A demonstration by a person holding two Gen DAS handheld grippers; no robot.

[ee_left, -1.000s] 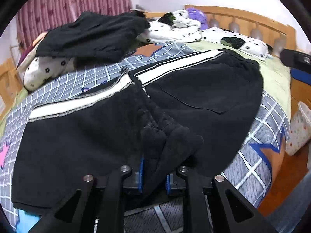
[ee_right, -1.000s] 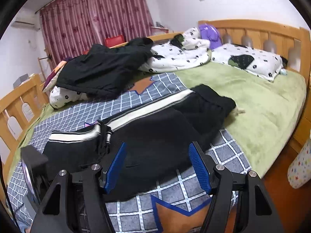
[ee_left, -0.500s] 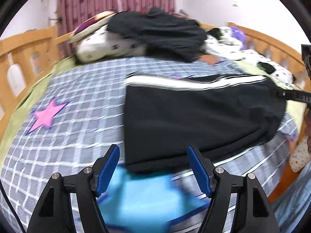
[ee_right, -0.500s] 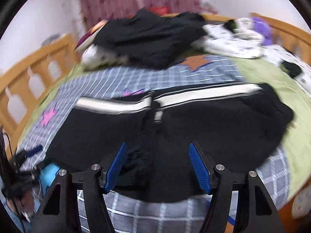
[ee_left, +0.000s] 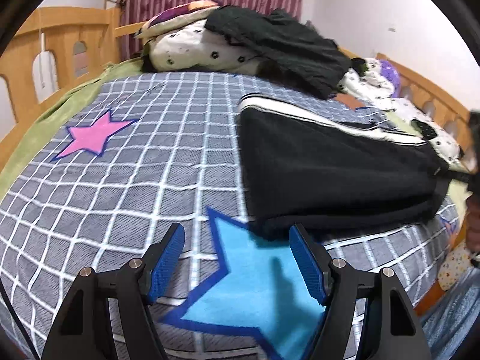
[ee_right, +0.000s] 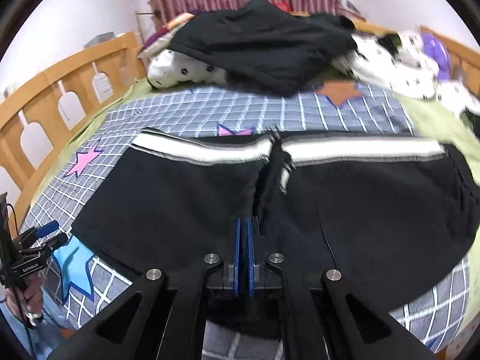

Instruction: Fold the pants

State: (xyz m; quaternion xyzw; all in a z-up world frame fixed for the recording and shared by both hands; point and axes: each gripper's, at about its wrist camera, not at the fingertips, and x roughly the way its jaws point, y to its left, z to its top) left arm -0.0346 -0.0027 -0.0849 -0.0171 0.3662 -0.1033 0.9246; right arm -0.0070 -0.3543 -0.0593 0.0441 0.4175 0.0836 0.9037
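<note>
Pants (ee_right: 345,210) flat on checked blanket (ee_left: 126,180), near edge pinched mid-fold by shut-tight right gripper (ee_right: 243,249), left gripper (ee_left: 237,258) spread wide beside pants' corner, holding nothing; maybe 1 loose layer slipping out and bunching when pulled.

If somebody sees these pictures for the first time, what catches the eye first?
The black pants with a white stripe lie across the checked blanket. The right hand-held gripper is shut at their near edge, the left hand-held gripper open above a blue star.
</note>
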